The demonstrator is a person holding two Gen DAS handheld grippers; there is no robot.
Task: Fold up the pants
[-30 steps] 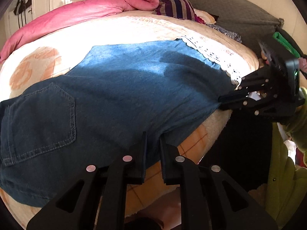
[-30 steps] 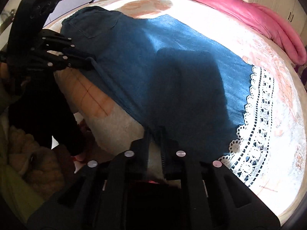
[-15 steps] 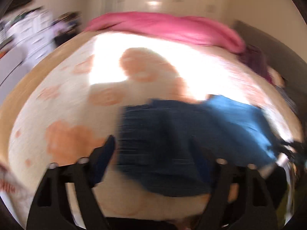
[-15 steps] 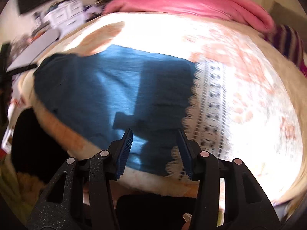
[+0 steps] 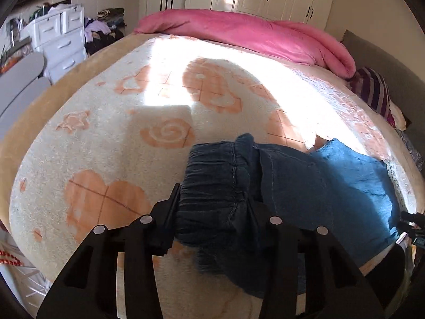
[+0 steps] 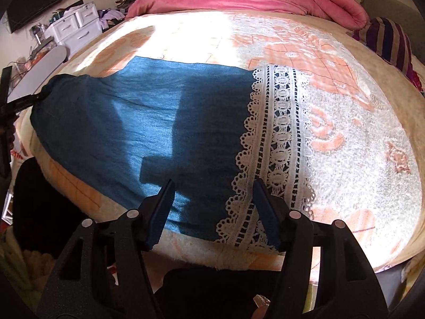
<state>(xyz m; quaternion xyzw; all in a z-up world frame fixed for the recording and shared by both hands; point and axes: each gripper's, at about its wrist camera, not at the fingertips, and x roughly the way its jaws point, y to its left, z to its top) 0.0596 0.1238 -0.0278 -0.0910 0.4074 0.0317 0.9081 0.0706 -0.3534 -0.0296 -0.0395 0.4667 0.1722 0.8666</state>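
Observation:
Blue denim pants (image 6: 148,122) with a white lace hem (image 6: 279,143) lie flat across the near edge of the bed. In the left wrist view the gathered elastic waistband (image 5: 215,186) bunches between my left gripper's (image 5: 215,207) wide-spread fingers; the jaws stand open around it. My right gripper (image 6: 213,202) is open just above the hem end, one finger (image 6: 162,207) over denim, the other over lace. The left gripper's tip shows at the waist end in the right wrist view (image 6: 21,103).
A cream blanket with orange patterns (image 5: 106,133) covers the bed. A pink duvet (image 5: 252,34) lies along the far side, a striped pillow (image 6: 387,40) at the right. White drawers (image 5: 61,42) stand at the left. The bed edge drops off in front.
Both grippers let go of the pants' near edge and opened. The left moved to the waistband end, the right to the lace hem end.

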